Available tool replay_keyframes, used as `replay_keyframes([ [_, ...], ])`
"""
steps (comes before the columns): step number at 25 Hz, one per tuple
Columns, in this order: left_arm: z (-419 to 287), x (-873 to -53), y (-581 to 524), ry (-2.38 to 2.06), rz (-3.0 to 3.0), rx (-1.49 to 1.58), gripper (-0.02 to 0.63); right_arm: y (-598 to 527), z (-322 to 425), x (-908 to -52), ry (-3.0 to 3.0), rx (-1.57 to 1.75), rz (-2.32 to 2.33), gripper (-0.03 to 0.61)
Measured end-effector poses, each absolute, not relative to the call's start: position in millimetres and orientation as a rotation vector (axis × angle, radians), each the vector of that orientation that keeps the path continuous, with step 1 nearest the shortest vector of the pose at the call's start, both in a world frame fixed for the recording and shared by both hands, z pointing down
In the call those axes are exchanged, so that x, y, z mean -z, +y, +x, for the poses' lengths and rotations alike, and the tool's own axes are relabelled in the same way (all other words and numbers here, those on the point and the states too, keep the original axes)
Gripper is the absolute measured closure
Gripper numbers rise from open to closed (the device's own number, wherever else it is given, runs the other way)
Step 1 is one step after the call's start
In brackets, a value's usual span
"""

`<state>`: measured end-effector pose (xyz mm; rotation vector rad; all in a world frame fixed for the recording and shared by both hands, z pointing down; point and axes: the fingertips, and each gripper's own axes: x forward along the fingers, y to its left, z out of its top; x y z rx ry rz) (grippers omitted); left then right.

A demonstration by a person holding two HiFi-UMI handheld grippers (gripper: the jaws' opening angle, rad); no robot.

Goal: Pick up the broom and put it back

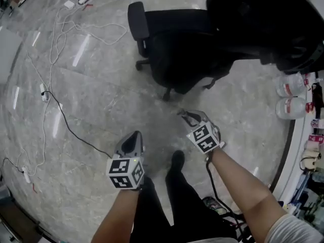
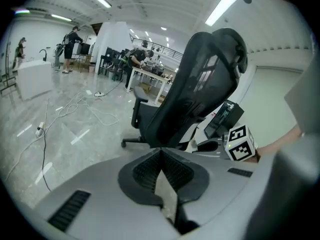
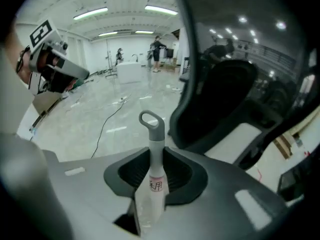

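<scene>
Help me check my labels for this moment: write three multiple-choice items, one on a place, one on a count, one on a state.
1. Where is the chair?
A. ahead of the left gripper and right gripper
B. behind the person
C. tipped over on its side

2. How many clear bottles show at the right of the head view?
A. one
B. two
C. four

3. How do the right gripper's jaws stand?
A. wide apart
B. shut on the broom handle
C. shut on nothing

Answers:
1 A: in the head view the chair stands upright just beyond both grippers.
2 B: two bottles with red labels lie one below the other.
3 B: the right gripper view shows the white handle with its grey loop clamped between the jaws.
</scene>
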<state>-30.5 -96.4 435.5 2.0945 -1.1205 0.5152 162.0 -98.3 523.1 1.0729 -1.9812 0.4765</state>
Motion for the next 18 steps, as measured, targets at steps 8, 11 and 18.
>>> replay_keyframes([
  [8,69,-273,-96,-1.120,2.225,-0.513,0.609,-111,351,-360,-1.974,-0.571,1.514,0.494],
  [11,95,-234,-100,-1.143,2.246,-0.516,0.609,-124,396,-336,-1.962,-0.613,1.630,0.494],
  [18,134,-176,-96,-1.181,2.294,-0.551,0.609,-131,466,-324,-1.897,-0.715,1.760,0.491],
])
